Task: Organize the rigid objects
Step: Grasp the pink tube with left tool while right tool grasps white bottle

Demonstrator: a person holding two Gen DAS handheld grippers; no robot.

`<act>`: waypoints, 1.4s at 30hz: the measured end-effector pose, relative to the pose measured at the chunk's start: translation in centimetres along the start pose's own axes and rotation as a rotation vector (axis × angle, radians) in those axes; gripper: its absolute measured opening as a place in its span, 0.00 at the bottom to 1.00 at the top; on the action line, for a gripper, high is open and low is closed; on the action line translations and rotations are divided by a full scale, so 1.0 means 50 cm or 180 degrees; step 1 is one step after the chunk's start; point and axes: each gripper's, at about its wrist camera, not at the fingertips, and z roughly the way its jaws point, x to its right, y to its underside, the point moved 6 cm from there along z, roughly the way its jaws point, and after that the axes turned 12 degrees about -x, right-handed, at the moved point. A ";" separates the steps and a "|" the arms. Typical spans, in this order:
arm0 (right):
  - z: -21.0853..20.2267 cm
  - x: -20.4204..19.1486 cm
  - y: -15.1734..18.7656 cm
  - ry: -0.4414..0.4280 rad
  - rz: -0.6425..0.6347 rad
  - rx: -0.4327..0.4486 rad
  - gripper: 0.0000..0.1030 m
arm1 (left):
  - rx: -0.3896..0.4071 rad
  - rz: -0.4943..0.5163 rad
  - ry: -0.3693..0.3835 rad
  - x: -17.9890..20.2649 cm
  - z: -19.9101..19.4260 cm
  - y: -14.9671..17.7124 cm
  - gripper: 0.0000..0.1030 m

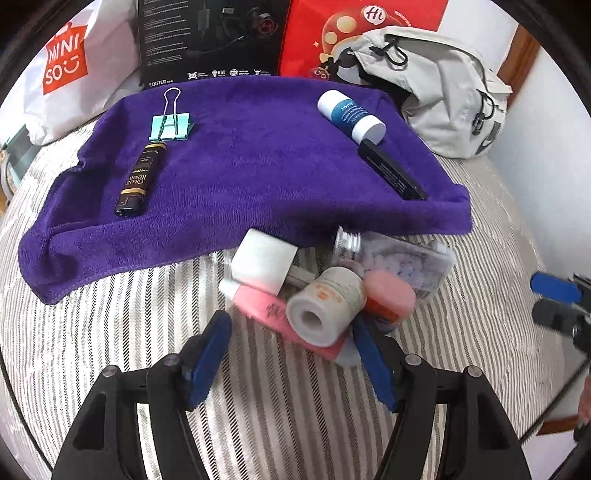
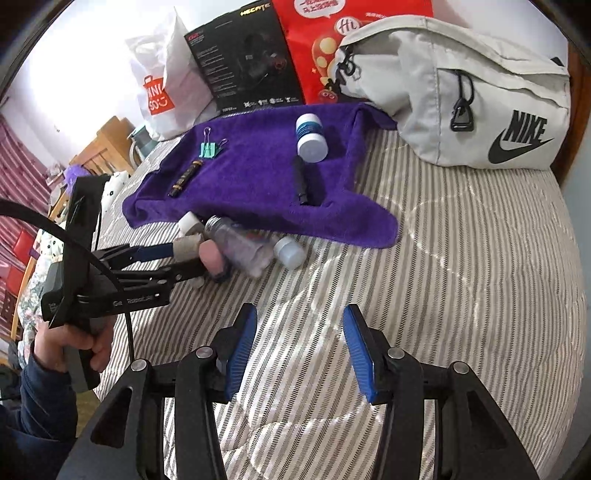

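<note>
A purple towel (image 1: 258,166) (image 2: 258,177) on the striped bed carries a mint binder clip (image 1: 171,125), a black-and-gold lighter (image 1: 138,181), a blue-and-white bottle (image 1: 351,114) and a black tube (image 1: 391,171). In front of its near edge lies a pile: a white tape roll (image 1: 325,310), a pink tube (image 1: 266,306), a white block (image 1: 264,258), a clear pill bottle (image 1: 399,258) and a pink-capped item (image 1: 388,291). My left gripper (image 1: 290,325) (image 2: 184,260) is open, its fingers wide on either side of the roll. Over bare bedding my right gripper (image 2: 300,317) (image 1: 554,295) stands open, holding nothing.
A grey Nike bag (image 2: 480,96) lies at the back right. Behind the towel stand a red bag (image 1: 332,33), a black box (image 1: 210,37) and a white Miniso bag (image 1: 74,74). A hand (image 2: 74,343) holds the left gripper at the bed's left edge, with wooden furniture beyond.
</note>
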 end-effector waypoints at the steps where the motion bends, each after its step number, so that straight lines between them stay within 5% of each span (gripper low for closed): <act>1: 0.004 -0.003 0.000 -0.0006 -0.0010 -0.0012 0.47 | -0.0016 0.0048 -0.0079 0.003 0.002 0.001 0.65; 5: 0.019 -0.015 0.005 -0.0009 -0.0097 -0.0074 0.47 | -0.0034 0.0112 -0.0408 -0.029 -0.003 0.026 0.67; 12: 0.045 -0.019 -0.002 -0.0054 -0.0093 -0.0133 0.47 | 0.0036 -0.0035 -0.0206 -0.088 -0.025 0.055 0.65; 18: 0.058 -0.025 -0.009 -0.0055 -0.0113 -0.0162 0.47 | 0.0068 0.0178 -0.0405 -0.065 -0.015 0.045 0.59; 20: 0.064 -0.023 -0.012 -0.0045 -0.0091 -0.0175 0.47 | 0.0082 0.0207 -0.0381 -0.057 -0.013 0.034 0.54; 22: 0.071 -0.021 -0.019 -0.0050 -0.0070 -0.0176 0.47 | 0.0125 0.0260 -0.0359 -0.050 -0.016 0.031 0.32; 25: 0.080 -0.013 -0.035 0.0000 -0.0054 -0.0134 0.47 | 0.0102 0.0303 -0.0285 -0.053 -0.022 0.035 0.16; 35: 0.141 -0.016 -0.106 0.0149 -0.0268 -0.0181 0.47 | 0.0070 0.0276 -0.0155 -0.068 -0.025 0.044 0.16; 42: 0.157 -0.027 -0.118 0.0207 -0.0455 -0.0065 0.27 | 0.0089 0.0134 0.0073 -0.082 -0.026 0.042 0.16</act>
